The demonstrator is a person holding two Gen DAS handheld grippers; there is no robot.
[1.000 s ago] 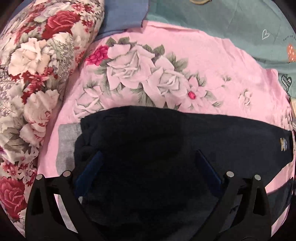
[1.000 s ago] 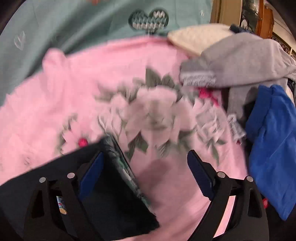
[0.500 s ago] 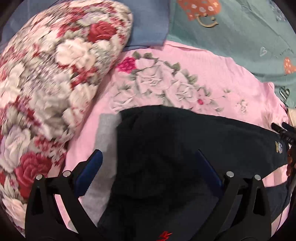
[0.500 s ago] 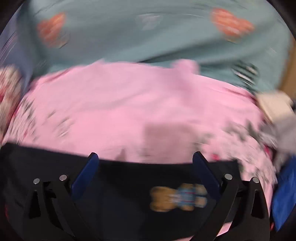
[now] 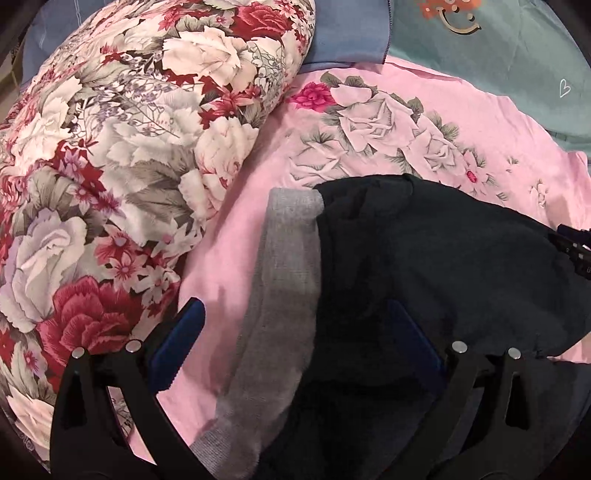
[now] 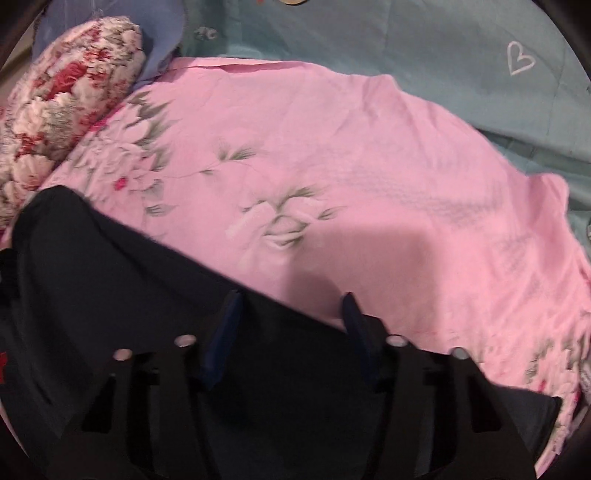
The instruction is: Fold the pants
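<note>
Dark navy pants [image 5: 443,266] lie across a pink floral sheet [image 5: 369,122], with a grey waistband or cuff [image 5: 280,295] at their left end. My left gripper [image 5: 295,343] is open above that grey end, holding nothing. In the right wrist view the pants [image 6: 129,288] run along the lower left. My right gripper [image 6: 291,332] has its jaws partly closed over the pants' upper edge; they do not pinch the cloth. A black part of the right gripper [image 5: 576,251] shows at the left view's right edge.
A large red-and-white floral pillow [image 5: 129,166] lies at the left, also in the right view [image 6: 62,110]. A teal blanket with hearts [image 6: 406,44] lies beyond the pink sheet. A blue cloth [image 5: 347,33] lies behind the pillow.
My left gripper has drawn back to the left, so the grey end is now between its fingers. My right gripper has swung left along the pants and its jaws have narrowed.
</note>
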